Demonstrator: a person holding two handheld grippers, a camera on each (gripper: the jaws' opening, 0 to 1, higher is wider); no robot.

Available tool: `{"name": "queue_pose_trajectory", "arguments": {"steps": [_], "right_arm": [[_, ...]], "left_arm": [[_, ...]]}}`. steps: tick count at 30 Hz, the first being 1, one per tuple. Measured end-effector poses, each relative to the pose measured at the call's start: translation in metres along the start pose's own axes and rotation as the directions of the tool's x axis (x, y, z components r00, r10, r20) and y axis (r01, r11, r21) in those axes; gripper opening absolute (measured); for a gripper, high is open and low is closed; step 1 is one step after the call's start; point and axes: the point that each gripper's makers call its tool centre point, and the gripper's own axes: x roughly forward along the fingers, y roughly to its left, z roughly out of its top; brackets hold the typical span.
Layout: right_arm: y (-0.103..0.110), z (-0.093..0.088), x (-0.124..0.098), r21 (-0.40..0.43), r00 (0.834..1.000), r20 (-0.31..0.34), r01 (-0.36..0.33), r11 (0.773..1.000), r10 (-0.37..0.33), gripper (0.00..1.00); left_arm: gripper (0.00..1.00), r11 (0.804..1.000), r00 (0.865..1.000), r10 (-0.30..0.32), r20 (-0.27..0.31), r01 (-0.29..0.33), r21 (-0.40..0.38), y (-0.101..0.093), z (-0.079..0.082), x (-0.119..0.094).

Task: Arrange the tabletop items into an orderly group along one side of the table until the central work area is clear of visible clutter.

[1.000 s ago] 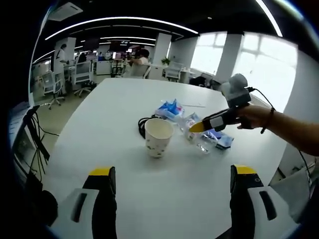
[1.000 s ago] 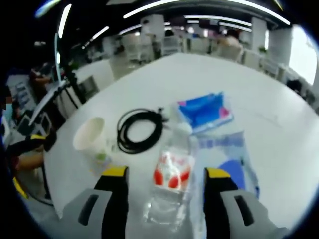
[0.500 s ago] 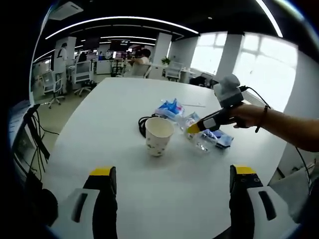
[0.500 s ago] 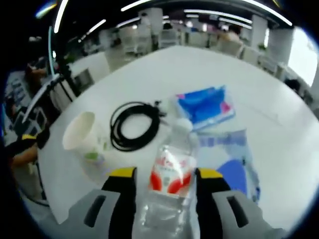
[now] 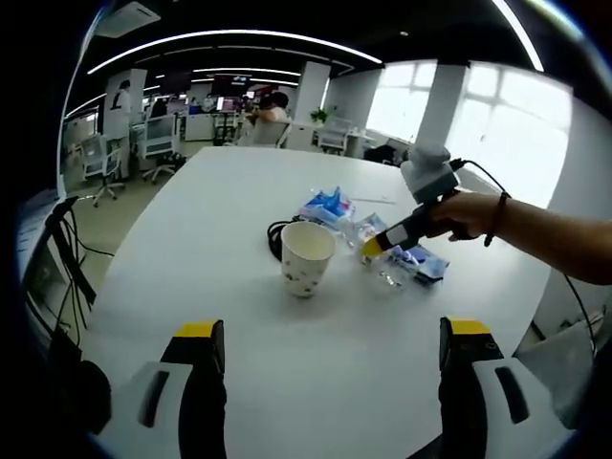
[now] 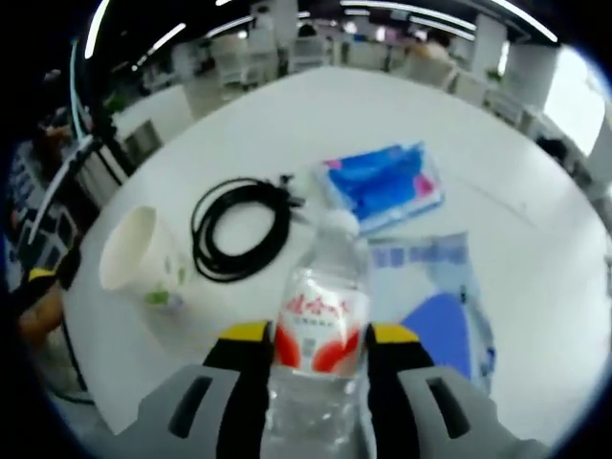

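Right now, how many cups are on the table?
1: a white paper cup stands on the white table, beside the coiled black cable. More could hide behind other things.

You see a clear bottle with a red-and-white label, a white cup with green print, a black cable, a blue-and-pink packet, and a white desk.

An open-plan office. Rows of desks with office chairs stand under long ceiling light strips. Large windows line one wall.
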Motion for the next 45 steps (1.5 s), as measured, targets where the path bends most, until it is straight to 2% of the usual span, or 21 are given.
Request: {"name": "queue_pose_trajectory", "arguments": {"steps": [7, 18, 22, 28, 34, 40, 45], "right_arm": [[0.0, -0.003, 0.004, -0.042, 0.996, -0.062, 0.062, 0.997, -0.064, 0.37], [-0.002, -0.004, 0.004, -0.048, 0.995, -0.07, 0.072, 0.996, -0.076, 0.33], [-0.004, -0.004, 0.001, -0.012, 0.996, -0.061, 0.066, 0.998, -0.067, 0.3], [-0.002, 0.0, 0.002, 0.009, 0.999, -0.027, 0.048, 0.999, -0.047, 0.29], [0.003, 0.006, 0.001, -0.007, 0.999, 0.029, 0.035, 0.999, -0.035, 0.28], [0.001, 0.008, 0.0, -0.006, 0.998, 0.056, 0.036, 0.999, -0.036, 0.29], [-0.001, 0.013, -0.007, 0.021, 0.99, 0.14, 0.033, 0.999, -0.036, 0.29]], "left_arm": [[0.92, 1.0, 1.0, -0.005, -0.003, 0.005, 0.001, -0.001, -0.001, 0.0], [0.89, 1.0, 1.0, 0.0, -0.007, 0.0, -0.011, 0.0, -0.006, 0.0], [0.89, 1.0, 1.0, 0.0, 0.007, 0.0, -0.016, 0.0, -0.003, 0.0], [0.88, 1.0, 1.0, 0.005, 0.015, -0.005, -0.012, 0.001, 0.001, 0.001], [0.88, 1.0, 1.0, 0.011, 0.024, -0.011, -0.013, 0.003, 0.002, 0.001], [0.88, 1.0, 1.0, 0.012, 0.029, -0.012, -0.015, 0.003, 0.004, 0.001], [0.88, 1.0, 0.999, 0.01, 0.035, -0.009, -0.016, 0.002, 0.005, 0.001]]}}
